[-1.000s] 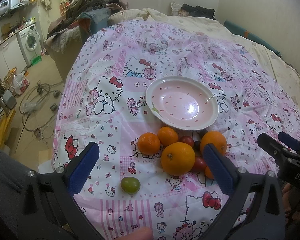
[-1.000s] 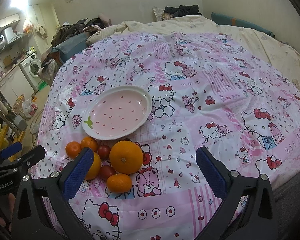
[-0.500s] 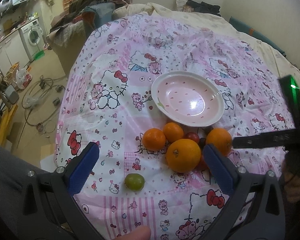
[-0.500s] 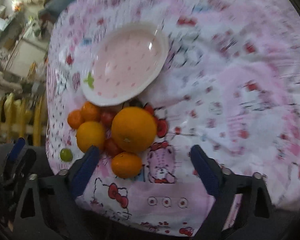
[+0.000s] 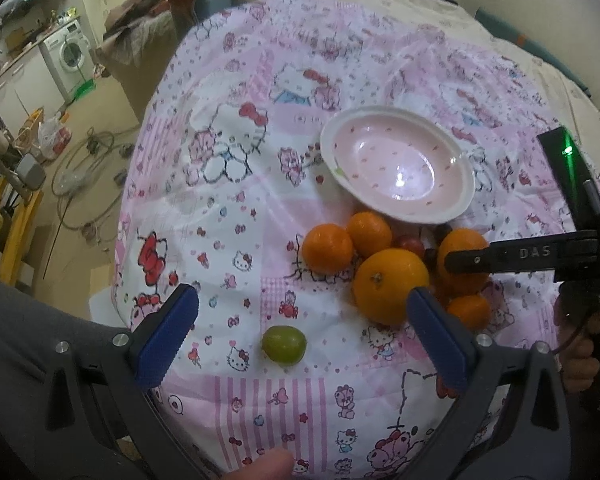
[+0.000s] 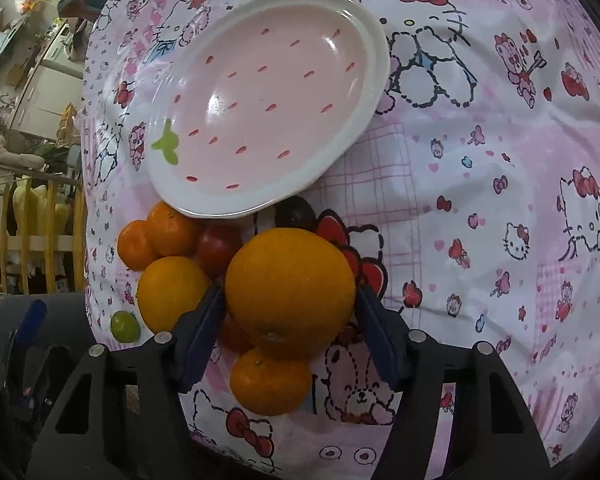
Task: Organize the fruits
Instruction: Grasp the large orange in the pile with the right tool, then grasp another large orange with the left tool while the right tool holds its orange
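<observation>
Left wrist view: the left tongs stand spread wide with nothing between the pads, hanging over the pink sheet on the bed. The green grape lies alone just ahead of them, roughly midway between the pads. The fruit pile sits ahead and to the right: the big orange is nearest the right pad, smaller oranges and red fruit are packed behind it, and the plate is just beyond, its rim over the pile's far edge. Nothing is in the plate. The right tongs reach in from the right edge onto another orange.

Right wrist view: the right tongs have just been closing, and the large orange sits squarely between the pads. Both pads lie against its sides, so I judge it pinched or all but pinched. This hand is plainly the nearer one to the pile. The plate lies straight ahead beyond the orange, still empty, so the carry is a short lift forward over the rim. The tangerine below touches the orange and may roll.
</observation>
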A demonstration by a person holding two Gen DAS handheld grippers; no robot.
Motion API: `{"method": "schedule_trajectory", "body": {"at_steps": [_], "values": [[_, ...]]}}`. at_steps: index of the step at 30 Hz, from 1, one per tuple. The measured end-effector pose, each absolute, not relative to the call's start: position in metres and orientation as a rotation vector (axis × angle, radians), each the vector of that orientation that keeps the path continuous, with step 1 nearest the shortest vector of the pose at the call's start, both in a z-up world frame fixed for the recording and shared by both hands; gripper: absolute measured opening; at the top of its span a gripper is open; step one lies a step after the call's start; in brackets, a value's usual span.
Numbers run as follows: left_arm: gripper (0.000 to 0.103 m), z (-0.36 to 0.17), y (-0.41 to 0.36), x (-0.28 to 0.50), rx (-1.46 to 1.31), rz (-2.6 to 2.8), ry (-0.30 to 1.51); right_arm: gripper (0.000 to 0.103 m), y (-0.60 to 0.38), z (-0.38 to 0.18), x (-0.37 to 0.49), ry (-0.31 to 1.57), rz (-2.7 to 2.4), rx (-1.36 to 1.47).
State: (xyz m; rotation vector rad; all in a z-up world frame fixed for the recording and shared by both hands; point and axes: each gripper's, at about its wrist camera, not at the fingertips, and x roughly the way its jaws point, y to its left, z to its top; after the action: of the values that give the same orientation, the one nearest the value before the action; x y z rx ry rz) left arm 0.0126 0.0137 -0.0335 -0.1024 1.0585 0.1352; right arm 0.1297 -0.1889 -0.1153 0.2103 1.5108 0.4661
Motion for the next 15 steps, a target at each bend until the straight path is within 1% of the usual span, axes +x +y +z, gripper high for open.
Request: {"method": "schedule_trajectory", "body": {"at_steps": [4,6,11,15], "values": [[0.103,-0.042,0.017,0.018,-0.125,0.127,1.124,0.062,-0.186,-0.113,0.126,1.483,0.482,0.176],[0.103,-0.046,0.02,0.023,-0.131,0.133,1.16,0.061,-0.187,-0.11,0.125,1.472,0.491,0.19],[0.103,-0.052,0.019,0.033,-0.131,0.123,1.234,0.061,-0.218,-0.088,0.123,1.395,0.474,0.296],[0.102,-0.06,0.003,0.044,-0.156,0.07,1.304,0.06,-0.241,-0.071,0.121,1.334,0.449,0.353]]}}
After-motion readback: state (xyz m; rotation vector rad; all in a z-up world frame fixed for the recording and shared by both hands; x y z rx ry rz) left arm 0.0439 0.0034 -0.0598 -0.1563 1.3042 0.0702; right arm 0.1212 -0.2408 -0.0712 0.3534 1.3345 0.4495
